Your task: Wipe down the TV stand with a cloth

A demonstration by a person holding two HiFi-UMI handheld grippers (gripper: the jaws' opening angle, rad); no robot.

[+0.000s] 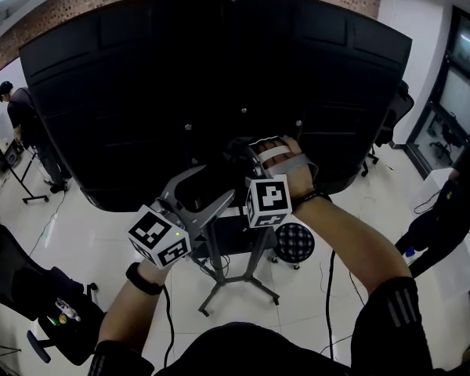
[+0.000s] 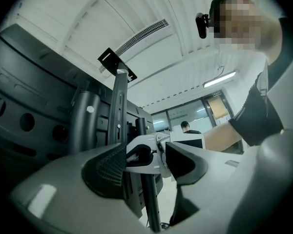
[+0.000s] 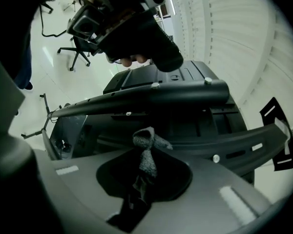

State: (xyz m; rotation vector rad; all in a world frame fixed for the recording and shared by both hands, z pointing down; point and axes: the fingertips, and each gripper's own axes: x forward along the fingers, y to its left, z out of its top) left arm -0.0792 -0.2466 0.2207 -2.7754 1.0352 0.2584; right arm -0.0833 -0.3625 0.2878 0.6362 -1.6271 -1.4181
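One grey cloth (image 3: 146, 147): judged soft, light, limp, best held by its bunched fold. Pinched so between the pressed-together jaws of the right gripper (image 3: 144, 174), near the TV stand (image 1: 214, 266). Left gripper (image 2: 156, 162): jaws spread, gripping nothing

The crumpled grey cloth (image 3: 145, 155) sits pinched upright in the right tongs (image 3: 142, 177), near the grey TV stand (image 1: 216, 266).

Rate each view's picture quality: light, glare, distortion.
Head view: fisheye bends the big black TV back panel, near-featureless dark against the bright pale tiled floor. Left gripper view: round vignette, glaring ceiling strip light. Right gripper view: dim, yet the grey knitted cloth pinched in the right tongs is legible.
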